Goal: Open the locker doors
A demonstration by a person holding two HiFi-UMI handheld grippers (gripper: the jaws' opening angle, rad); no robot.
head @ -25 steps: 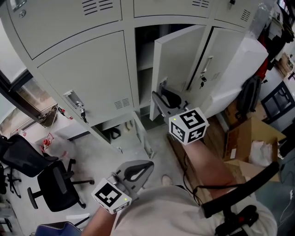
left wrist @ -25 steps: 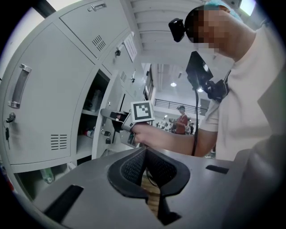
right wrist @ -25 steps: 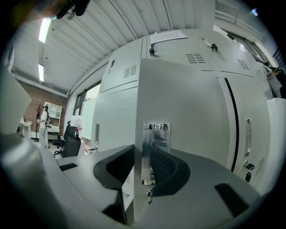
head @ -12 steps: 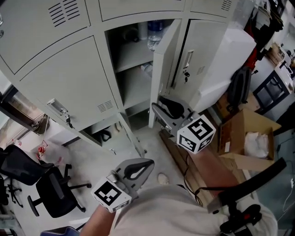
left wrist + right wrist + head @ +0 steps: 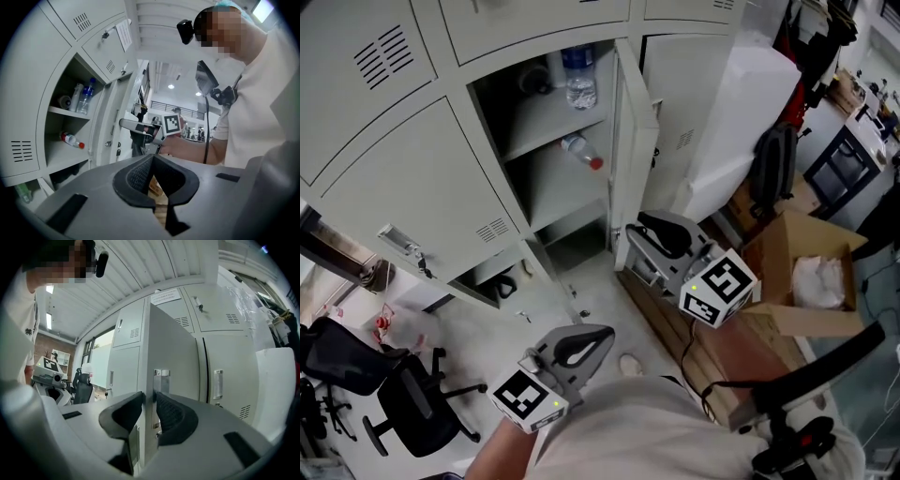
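Note:
The grey locker door (image 5: 630, 141) in the middle column stands swung out, nearly edge-on in the head view. My right gripper (image 5: 636, 246) holds the free edge of this locker door (image 5: 174, 357) near its latch plate; the jaws have just been closing, and the edge sits between the pads (image 5: 169, 414). Seen along its own jaws, the right gripper (image 5: 150, 405) points level. My left gripper (image 5: 581, 345) hangs low by my body, away from the lockers. In its own view the left gripper (image 5: 152, 174) is shut with nothing in it.
The opened compartment holds an upright water bottle (image 5: 578, 77) on a shelf and a lying bottle (image 5: 581, 150) below. A closed locker door (image 5: 422, 197) is at left. A cardboard box (image 5: 806, 272), a black bag (image 5: 772, 167) and an office chair (image 5: 403, 398) stand nearby.
The door has swung further open with my right gripper on its edge, baring the shelf and bottles. The right gripper has drifted right and down in the head view.

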